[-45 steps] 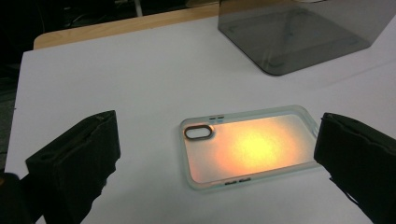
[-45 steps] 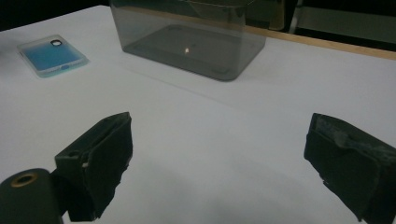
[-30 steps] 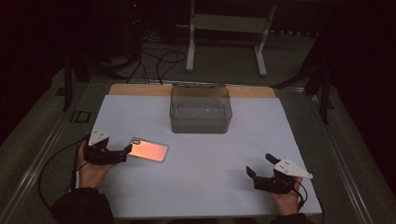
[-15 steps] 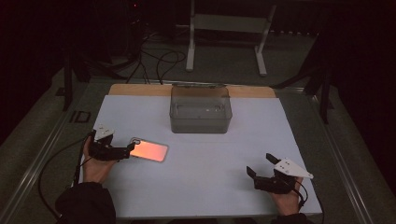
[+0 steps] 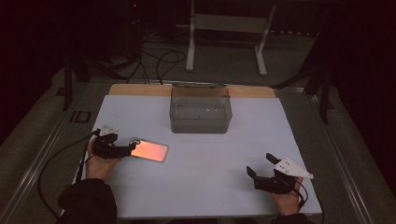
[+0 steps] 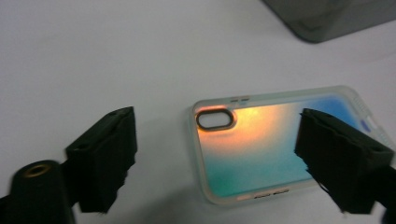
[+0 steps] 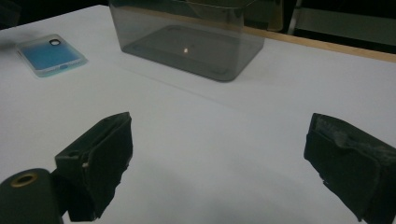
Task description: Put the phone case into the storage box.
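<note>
A phone case (image 5: 150,150) with an orange-to-teal sheen lies flat on the white table top, left of centre. My left gripper (image 5: 127,149) is open at the case's left end. In the left gripper view the case (image 6: 275,144) lies camera hole up between the spread jaws of the left gripper (image 6: 219,163), and neither jaw touches it. My right gripper (image 5: 260,164) rests open near the front right of the table. In its own view the right gripper (image 7: 219,163) has only bare table between its jaws, and the case (image 7: 50,53) lies far off at the upper left.
A clear grey plastic box (image 5: 201,109) stands open-topped at the back middle of the table; it looks empty (image 7: 187,37). A wooden strip (image 5: 140,89) runs along the table's far edge. Cables and a metal stand (image 5: 226,35) are on the floor behind.
My left gripper has edged right, bringing its jaws around the near end of the phone case. The case and the right gripper have stayed put.
</note>
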Available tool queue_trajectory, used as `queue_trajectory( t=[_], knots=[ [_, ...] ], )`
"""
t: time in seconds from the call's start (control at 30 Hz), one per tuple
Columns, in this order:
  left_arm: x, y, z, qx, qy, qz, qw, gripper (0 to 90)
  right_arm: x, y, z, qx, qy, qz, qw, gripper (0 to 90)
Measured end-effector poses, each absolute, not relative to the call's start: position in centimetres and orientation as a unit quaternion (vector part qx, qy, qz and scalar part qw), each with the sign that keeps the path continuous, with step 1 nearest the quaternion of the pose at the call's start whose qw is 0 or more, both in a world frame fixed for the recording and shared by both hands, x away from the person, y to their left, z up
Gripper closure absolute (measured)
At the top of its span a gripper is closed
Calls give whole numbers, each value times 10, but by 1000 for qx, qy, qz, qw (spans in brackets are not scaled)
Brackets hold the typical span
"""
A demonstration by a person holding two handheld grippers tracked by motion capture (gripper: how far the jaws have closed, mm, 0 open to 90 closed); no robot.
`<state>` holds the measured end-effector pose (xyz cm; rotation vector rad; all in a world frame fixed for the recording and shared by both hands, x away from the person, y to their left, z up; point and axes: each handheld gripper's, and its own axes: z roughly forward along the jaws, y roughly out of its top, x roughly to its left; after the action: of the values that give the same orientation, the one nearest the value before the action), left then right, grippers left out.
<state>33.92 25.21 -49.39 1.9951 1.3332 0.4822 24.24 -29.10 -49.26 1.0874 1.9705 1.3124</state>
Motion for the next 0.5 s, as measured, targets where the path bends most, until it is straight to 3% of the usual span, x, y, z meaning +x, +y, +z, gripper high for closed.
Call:
queue_trajectory(
  t=[0.5],
  knots=[
    [345,249,-504,774,533,158,302,508,242,-291,-492,400,732,483,264,80]
  ],
)
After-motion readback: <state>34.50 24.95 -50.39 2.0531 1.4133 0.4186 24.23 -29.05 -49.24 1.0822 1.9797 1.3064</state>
